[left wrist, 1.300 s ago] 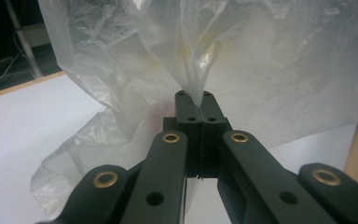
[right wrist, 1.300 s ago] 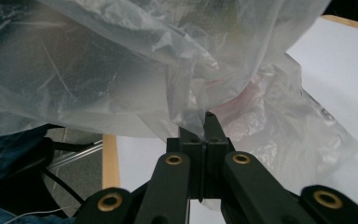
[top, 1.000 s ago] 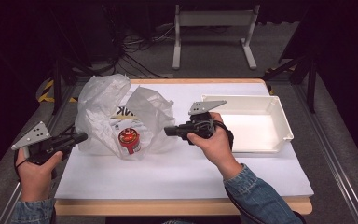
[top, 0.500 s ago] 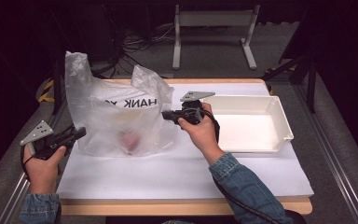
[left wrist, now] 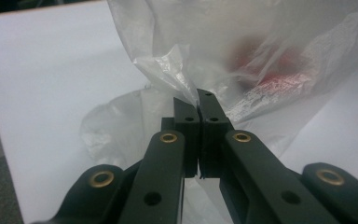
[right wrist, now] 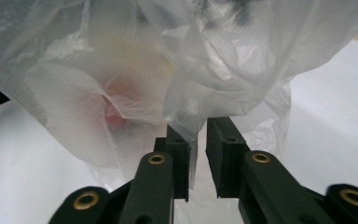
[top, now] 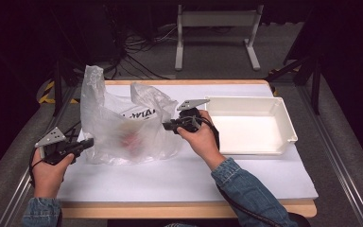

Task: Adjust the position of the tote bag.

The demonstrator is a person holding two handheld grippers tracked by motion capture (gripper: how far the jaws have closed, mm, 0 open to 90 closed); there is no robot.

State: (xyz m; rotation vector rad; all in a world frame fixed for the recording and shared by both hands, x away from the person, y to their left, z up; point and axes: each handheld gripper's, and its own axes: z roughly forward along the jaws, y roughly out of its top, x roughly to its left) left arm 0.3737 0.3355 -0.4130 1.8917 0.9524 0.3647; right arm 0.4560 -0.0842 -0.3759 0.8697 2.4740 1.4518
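L fingers (left wrist: 199,109) clamp plastic bag (top: 123,127) | R fingers (right wrist: 198,140) opening, film between

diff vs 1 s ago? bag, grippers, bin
The plastic bag, crumpled flat a second ago, now stands with its handles up, sagging lower than half a second ago; the red item shows blurred inside. The left gripper stays clamped on the bag's edge. The right gripper has just been opening, film hanging loose between its jaws. The white bin and the table are unchanged.
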